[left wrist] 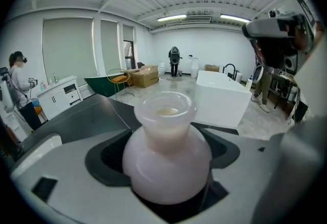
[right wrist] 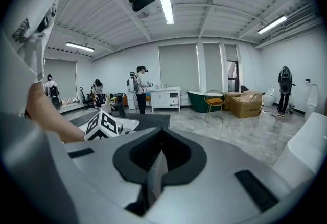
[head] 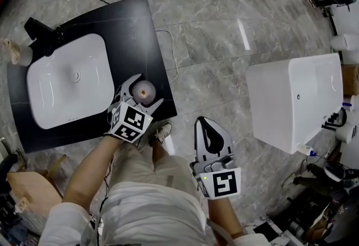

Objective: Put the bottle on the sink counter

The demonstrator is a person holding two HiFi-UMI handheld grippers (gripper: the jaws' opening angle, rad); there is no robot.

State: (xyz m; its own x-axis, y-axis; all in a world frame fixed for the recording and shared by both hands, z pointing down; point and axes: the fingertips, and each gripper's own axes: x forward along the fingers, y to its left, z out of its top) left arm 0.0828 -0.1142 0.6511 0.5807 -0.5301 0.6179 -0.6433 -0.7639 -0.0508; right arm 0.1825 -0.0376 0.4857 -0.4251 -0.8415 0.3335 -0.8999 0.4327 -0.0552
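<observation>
Left tongs [head: 148, 89] are gripping the bottle [left wrist: 166, 159] round its belly; right tongs [right wrist: 155, 169] are sitting shut on nothing, their cube [head: 223, 183] wearing a black-and-white square marker; the bottle is showing milky pale pink, with a short wide neck and open mouth; only the head view is placing it over the black sink counter [head: 132, 26], beside the white basin [head: 67, 79].
</observation>
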